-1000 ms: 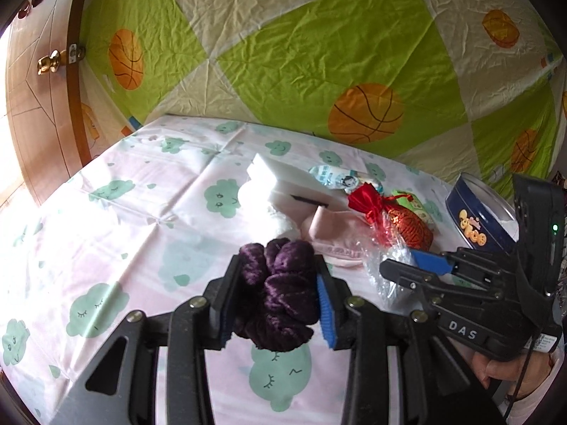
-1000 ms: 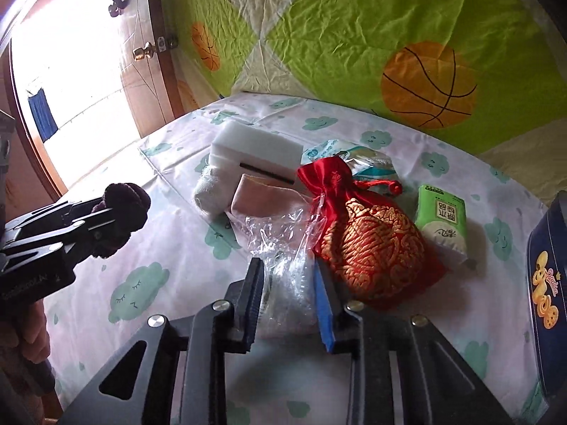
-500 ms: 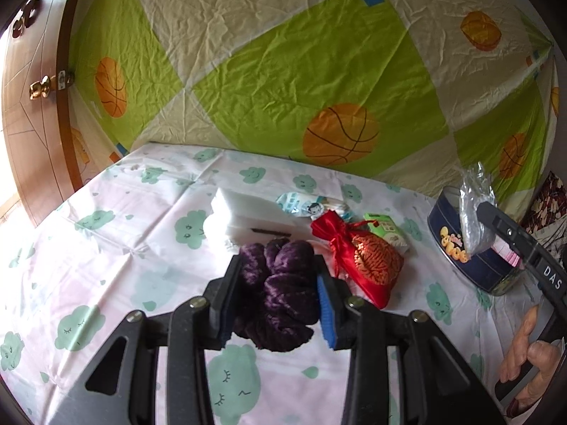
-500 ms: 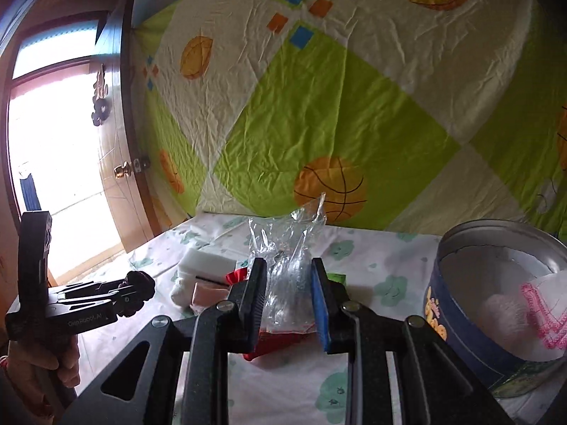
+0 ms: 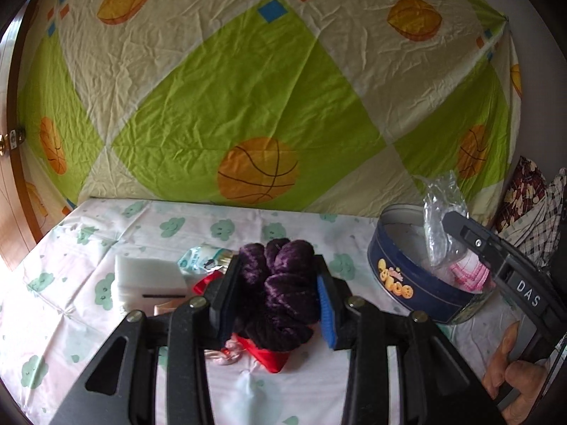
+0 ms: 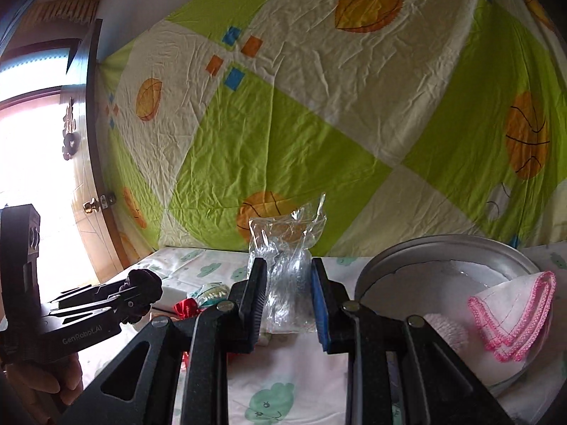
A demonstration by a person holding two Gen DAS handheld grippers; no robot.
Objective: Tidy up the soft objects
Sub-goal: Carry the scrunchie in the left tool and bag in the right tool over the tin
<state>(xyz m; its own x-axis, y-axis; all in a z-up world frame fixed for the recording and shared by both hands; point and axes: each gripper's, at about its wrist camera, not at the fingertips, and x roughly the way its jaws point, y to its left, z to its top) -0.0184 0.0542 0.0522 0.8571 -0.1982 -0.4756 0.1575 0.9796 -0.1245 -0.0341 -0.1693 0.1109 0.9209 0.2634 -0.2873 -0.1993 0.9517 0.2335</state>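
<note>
The right gripper clamps a crumpled bag; the tin sits lower right of its jaws, nearer this hand. The left gripper, frame centre, pinches a purple scrunchie.

The purple scrunchie looks like plush velvet with a soft sheen. The plastic bag is clear, crinkled and glossy. The round tin has a glossy printed blue wall and dull grey metal inside. The handkerchief is matt white cloth with a pink crocheted edge. The hanging sheet is creased matt cotton.
</note>
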